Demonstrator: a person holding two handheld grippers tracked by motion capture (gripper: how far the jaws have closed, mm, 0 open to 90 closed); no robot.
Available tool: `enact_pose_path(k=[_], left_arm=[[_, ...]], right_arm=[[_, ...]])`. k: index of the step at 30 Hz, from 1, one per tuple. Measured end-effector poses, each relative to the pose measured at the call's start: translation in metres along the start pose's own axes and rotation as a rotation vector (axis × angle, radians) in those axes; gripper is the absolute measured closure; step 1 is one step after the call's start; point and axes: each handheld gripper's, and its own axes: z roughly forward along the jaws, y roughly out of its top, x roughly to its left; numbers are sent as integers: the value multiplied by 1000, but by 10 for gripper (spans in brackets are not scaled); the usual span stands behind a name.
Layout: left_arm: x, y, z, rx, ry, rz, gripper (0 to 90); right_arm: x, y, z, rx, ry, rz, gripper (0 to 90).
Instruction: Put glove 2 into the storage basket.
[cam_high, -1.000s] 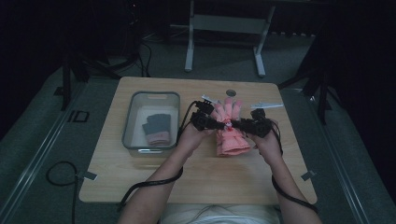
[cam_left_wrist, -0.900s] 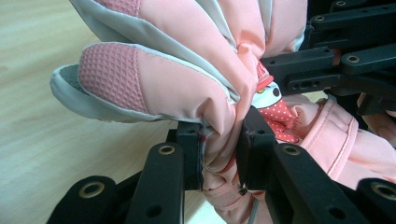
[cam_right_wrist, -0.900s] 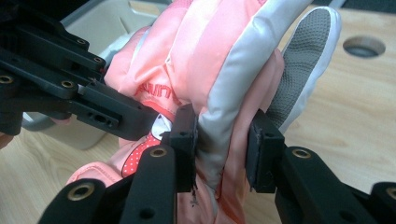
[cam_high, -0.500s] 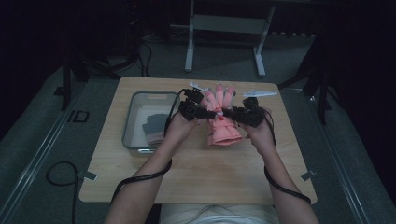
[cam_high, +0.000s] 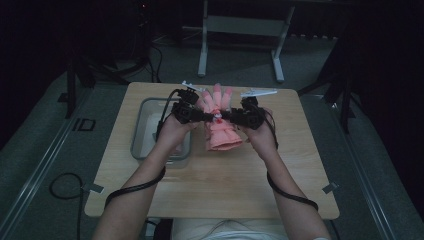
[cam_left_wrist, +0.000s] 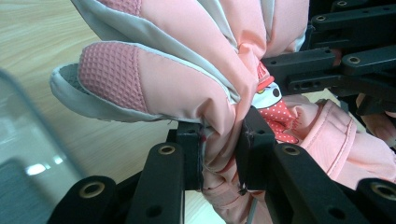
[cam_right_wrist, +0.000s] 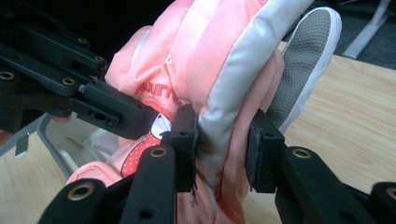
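Up off the light wooden table (cam_high: 225, 185), above its far middle: a pink padded winter glove with pale grey trim and textured fingertips (cam_high: 223, 137), fingers pointing away from the person, cuff hanging toward them.

Pinched from both sides at the gathered waist. Left gripper (cam_high: 206, 116) clamped tight on a bunched fold just below the thumb, pads sunk into the fabric in the left gripper view (cam_left_wrist: 223, 149). Right gripper (cam_high: 229, 116) closed on the opposite edge, jaws a little wider apart around a thicker roll of padding and grey trim in the right gripper view (cam_right_wrist: 224, 149). Nothing else between either pair of jaws.

Just to the left, the clear rectangular plastic bin (cam_high: 137, 130), partly under the left forearm; judging by that, probably a carry-and-drop into the bin.

To do it well:
- Hold both pinches firm while travelling; slippery shell fabric, likely to creep out of a loose grip.
- Move both hands as one, same height and same spacing, so as not to stretch or twist the glove (cam_left_wrist: 187, 79).
- Lift the dangling cuff clear of the bin's near rim before crossing over.
- Lower inside the walls first, then open both pairs of jaws together.
- Watch the trailing cables near the rim.
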Motion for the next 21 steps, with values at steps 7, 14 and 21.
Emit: enact_pose_path(k=[7, 14, 21], left_arm=[[26, -14, -30, -11, 34, -25, 735], [52, -25, -55, -3, 84, -66, 735], [78, -38, -76, -19, 128, -111, 734]], right_arm=[[27, 15, 28, 4, 26, -12, 680], [52, 29, 61, 31, 62, -26, 680], [72, 45, 93, 52, 101, -39, 680]])
